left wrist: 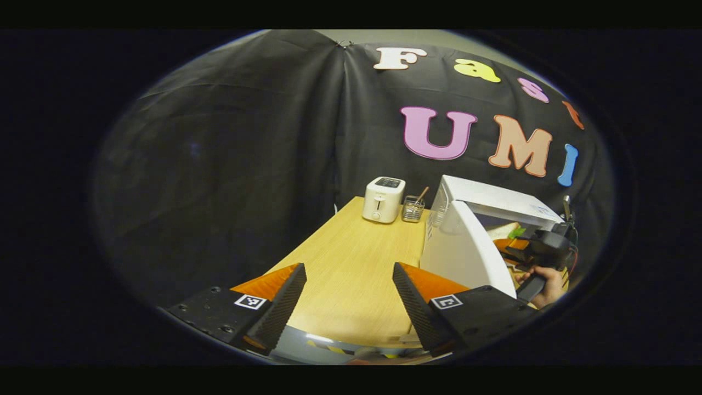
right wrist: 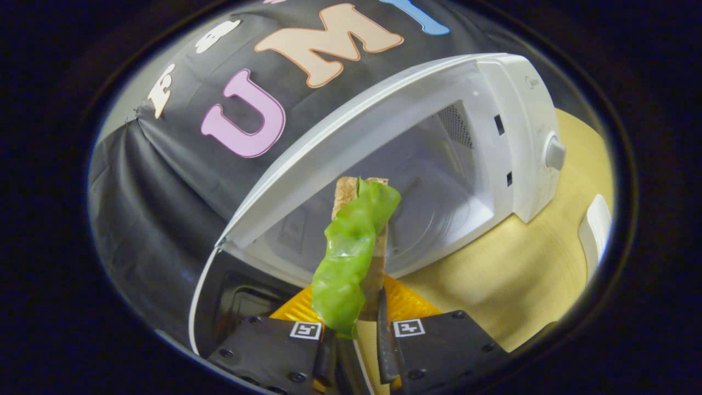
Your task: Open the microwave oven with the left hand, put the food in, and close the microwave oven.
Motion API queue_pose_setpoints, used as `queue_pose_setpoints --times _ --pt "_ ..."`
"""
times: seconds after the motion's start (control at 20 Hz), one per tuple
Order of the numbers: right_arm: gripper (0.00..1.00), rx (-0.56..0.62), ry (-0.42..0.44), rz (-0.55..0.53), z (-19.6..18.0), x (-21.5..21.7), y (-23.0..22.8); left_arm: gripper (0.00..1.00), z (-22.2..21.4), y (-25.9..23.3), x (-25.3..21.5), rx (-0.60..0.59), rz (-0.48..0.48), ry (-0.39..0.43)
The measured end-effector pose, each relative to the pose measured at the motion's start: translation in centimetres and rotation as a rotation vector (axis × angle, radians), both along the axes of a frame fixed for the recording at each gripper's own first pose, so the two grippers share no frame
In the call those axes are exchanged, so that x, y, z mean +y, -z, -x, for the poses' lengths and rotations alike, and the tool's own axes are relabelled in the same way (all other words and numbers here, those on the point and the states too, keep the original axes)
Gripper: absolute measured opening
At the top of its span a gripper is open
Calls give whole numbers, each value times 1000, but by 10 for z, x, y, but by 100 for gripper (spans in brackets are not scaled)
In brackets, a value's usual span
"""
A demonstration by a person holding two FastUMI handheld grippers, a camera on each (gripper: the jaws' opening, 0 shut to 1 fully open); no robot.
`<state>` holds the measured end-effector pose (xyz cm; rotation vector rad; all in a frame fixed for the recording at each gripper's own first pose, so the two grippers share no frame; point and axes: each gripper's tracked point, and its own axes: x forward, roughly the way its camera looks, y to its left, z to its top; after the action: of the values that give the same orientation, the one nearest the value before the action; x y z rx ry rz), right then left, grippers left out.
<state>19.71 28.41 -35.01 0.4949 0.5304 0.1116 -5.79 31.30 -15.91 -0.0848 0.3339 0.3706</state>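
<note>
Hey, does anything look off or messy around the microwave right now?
Nothing spilled or damaged. The microwave stands with its door swung open. The one untidy bit: a green lettuce leaf droops loosely off the sandwich held by the right gripper, so it might slip. The left gripper is open.

Light wooden table (left wrist: pixel 351 263) set against black cloth. Resting on it: white toaster (left wrist: pixel 383 199) at the far edge, small clear jar (left wrist: pixel 412 210) just beside, holding what may be a spoon, and white microwave oven (left wrist: pixel 482 219), door (left wrist: pixel 463 247) swung open.
</note>
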Motion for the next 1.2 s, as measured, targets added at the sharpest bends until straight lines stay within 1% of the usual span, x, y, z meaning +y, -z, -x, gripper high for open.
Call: queue_pose_setpoints --times 0.2,0.4,0.45,0.5,0.6,0.7,0.75,0.85,0.9,0.95,1.05,1.1,1.2 --pt "33 -11 96 5 -30 -5 14 93 5 7 10 26 8 -18" --pt "33 2 177 -39 -50 -4 22 93 6 10 16 56 -16 -17" --pt "26 4 191 -45 -55 -2 23 93 6 11 17 61 -17 -16" --pt "25 5 205 -47 -59 -2 23 93 4 11 17 66 -16 -14" --pt "25 1 221 -35 -64 1 23 93 3 11 16 68 -16 -12" --pt "31 -1 227 -14 -68 -1 26 93 1 14 14 74 -14 -7" --pt "31 0 235 -5 -70 -3 27 93 1 15 13 75 -13 -3" --pt "41 0 253 35 -71 -11 30 93 0 15 14 75 -13 -1" --pt "43 9 252 59 -70 -14 31 93 -1 15 14 76 -11 -2" --pt "50 4 243 81 -71 -17 31 93 -2 16 13 75 -8 -2" --pt "54 -2 239 185 -70 -30 30 93 -4 17 13 70 0 -6" --pt "68 -2 230 220 -71 -33 33 93 -6 16 13 66 2 -6" --pt "90 7 218 262 -67 -40 38 93 -8 15 11 58 4 -5"
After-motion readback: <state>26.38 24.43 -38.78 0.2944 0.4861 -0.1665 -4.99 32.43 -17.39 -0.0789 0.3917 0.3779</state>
